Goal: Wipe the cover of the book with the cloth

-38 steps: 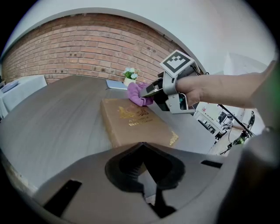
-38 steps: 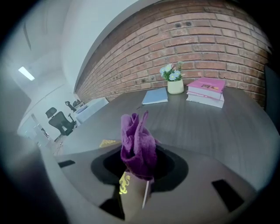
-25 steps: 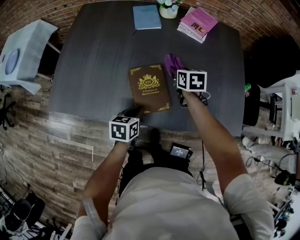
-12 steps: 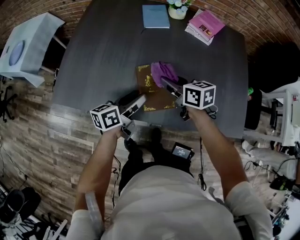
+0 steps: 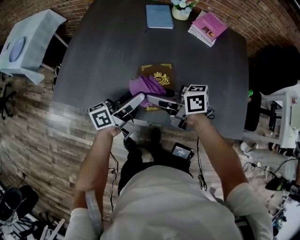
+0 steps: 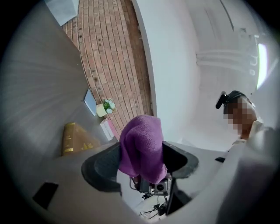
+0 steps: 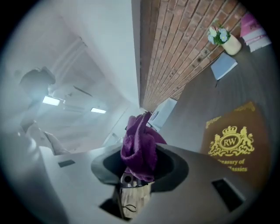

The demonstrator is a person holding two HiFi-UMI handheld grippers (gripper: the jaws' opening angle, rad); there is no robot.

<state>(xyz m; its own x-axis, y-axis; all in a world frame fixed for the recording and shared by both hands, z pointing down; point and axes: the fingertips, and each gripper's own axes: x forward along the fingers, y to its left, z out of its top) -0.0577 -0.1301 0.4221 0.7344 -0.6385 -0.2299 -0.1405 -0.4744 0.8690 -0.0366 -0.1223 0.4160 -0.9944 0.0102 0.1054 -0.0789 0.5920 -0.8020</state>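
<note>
Setting: dark grey desk (image 5: 103,51) in front of a brick wall (image 5: 262,18), with a wood-look floor (image 5: 37,140) around it.
Wiping target: the book (image 5: 159,74), brown with a gold crest and gold corner trim, lies flat and cover up near the middle of the desk, toward the person's side.
Wiper: the cloth (image 5: 145,86), purple and bunched, is held in the air between the two gripper tips. In the head view it sits over the book's near left corner.
Right side: the right gripper (image 5: 153,98) reaches in from the right, its jaws clamped on the cloth.
Left side: the left gripper (image 5: 137,99) points at the right one, tip to tip. Its jaws have just been opening and stand wide apart, with the cloth hanging between them unpinched.
Far edge: a blue book (image 5: 159,16), a flower pot (image 5: 182,9) and a stack of pink books (image 5: 207,26), well apart from the brown one.
</note>
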